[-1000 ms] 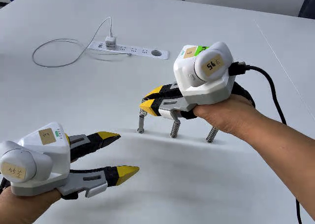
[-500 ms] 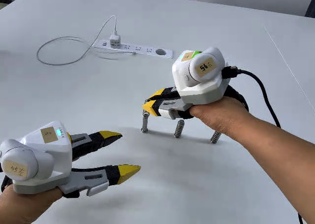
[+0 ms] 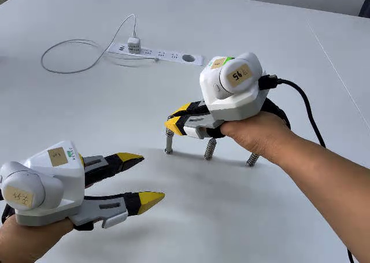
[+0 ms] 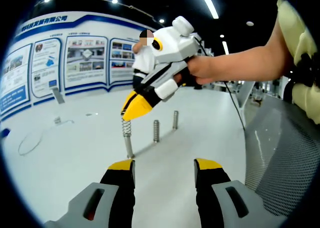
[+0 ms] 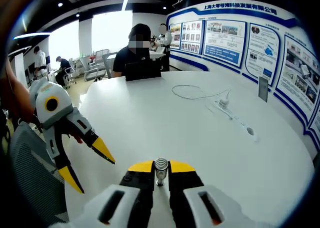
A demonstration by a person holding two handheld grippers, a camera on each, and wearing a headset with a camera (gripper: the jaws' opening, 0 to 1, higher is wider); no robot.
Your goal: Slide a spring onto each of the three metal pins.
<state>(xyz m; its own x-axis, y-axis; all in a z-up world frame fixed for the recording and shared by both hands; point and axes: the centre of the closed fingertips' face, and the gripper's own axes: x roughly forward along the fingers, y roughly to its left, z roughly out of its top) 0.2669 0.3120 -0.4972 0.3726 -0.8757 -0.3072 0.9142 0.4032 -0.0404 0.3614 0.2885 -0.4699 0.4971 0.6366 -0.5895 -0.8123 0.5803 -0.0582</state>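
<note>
Three metal pins stand in a row on the white table (image 3: pixel 87 113). My right gripper (image 3: pixel 173 123) is shut on a spring (image 5: pixel 160 170) at the top of the left pin (image 3: pixel 169 143). In the left gripper view that spring (image 4: pixel 127 128) sits high on the nearest pin (image 4: pixel 129 147), under the right gripper (image 4: pixel 135 106). The middle pin (image 3: pixel 209 149) and the right pin (image 3: pixel 251 159) each look wrapped in coils. My left gripper (image 3: pixel 141 179) hovers open at the lower left with nothing between its jaws; its own view shows it (image 4: pixel 165 165) pointing at the pins.
A white power strip (image 3: pixel 156 56) with a plugged charger and a looped cable (image 3: pixel 63 58) lies at the back left. A black cable (image 3: pixel 312 118) trails from the right gripper. A person (image 5: pixel 137 52) sits at the table's far side.
The head camera has shifted slightly. The right gripper stays shut on the spring at the left pin, and the left gripper holds its place, open.
</note>
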